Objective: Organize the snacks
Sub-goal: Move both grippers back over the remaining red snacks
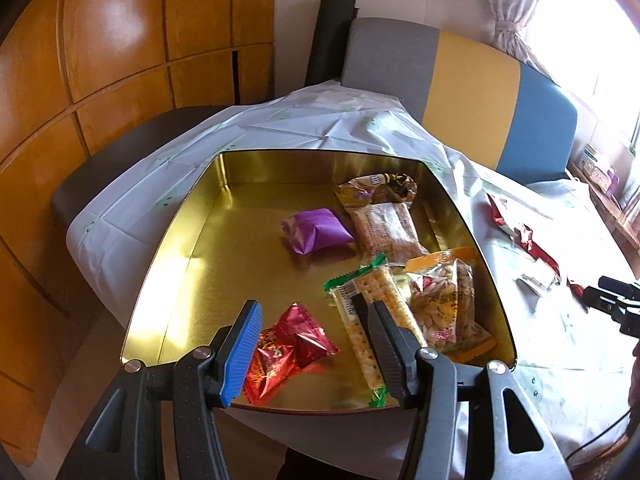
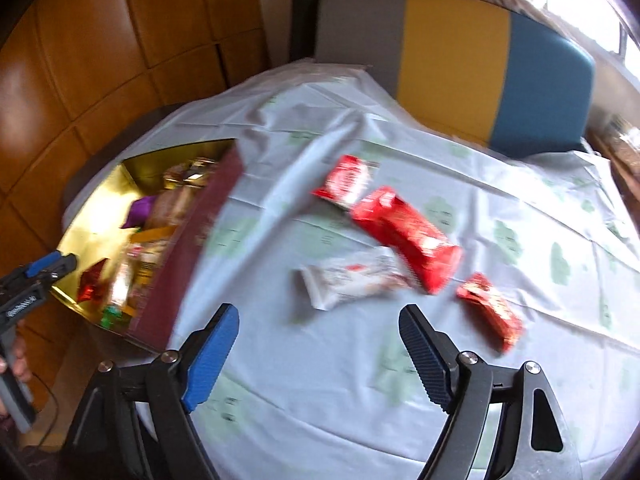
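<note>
A gold-lined tin (image 1: 188, 248) holds several snacks: a purple packet (image 1: 316, 230), a red foil packet (image 1: 286, 350), a green-edged cracker pack (image 1: 368, 320) and an orange-edged bag (image 1: 446, 308). My left gripper (image 1: 312, 316) is open and empty above the tin's near end. On the tablecloth lie a white bar (image 2: 352, 280), a large red pack (image 2: 408, 236), a red-and-white pack (image 2: 346, 180) and a small red pack (image 2: 490, 308). My right gripper (image 2: 320, 320) is open and empty just before the white bar. The tin (image 2: 192, 240) lies to its left.
A grey, yellow and blue chair back (image 2: 452, 64) stands behind the table. Wooden cabinets (image 1: 100, 60) fill the left. The pale tablecloth (image 2: 320, 400) hangs over the table edges. A window and curtain (image 1: 516, 8) are at the right.
</note>
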`<state>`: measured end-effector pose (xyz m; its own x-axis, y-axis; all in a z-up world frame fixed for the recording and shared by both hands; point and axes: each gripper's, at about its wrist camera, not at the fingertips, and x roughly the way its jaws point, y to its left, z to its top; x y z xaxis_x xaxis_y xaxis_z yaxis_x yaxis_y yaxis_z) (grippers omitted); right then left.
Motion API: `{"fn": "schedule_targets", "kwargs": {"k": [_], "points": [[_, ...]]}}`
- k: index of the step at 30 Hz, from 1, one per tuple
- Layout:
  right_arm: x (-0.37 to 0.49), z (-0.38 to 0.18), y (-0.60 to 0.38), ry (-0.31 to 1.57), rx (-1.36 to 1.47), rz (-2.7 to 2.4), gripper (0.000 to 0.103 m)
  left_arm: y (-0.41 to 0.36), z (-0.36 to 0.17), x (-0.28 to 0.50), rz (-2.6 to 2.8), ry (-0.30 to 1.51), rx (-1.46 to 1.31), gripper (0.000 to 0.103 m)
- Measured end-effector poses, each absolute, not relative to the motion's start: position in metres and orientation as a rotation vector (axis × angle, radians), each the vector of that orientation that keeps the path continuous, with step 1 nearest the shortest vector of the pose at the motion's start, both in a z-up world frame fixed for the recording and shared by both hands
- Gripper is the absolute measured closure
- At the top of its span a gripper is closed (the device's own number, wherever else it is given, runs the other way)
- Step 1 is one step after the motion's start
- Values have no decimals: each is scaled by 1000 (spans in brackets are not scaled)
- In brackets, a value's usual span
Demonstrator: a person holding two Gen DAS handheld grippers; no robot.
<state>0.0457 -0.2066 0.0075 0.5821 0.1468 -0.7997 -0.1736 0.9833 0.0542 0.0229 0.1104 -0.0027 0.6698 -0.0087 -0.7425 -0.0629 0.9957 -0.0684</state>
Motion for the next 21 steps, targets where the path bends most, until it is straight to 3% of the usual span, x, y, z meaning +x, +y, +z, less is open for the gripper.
{"fn": "schedule_targets", "kwargs": {"k": [9,21], "points": [[55,1,-294,963,-26,-27,19,89,5,25,-44,826,-34,47],[59,-9,-375,1004,330,-242,15,-4,28,42,-333,811,126,47]]}}
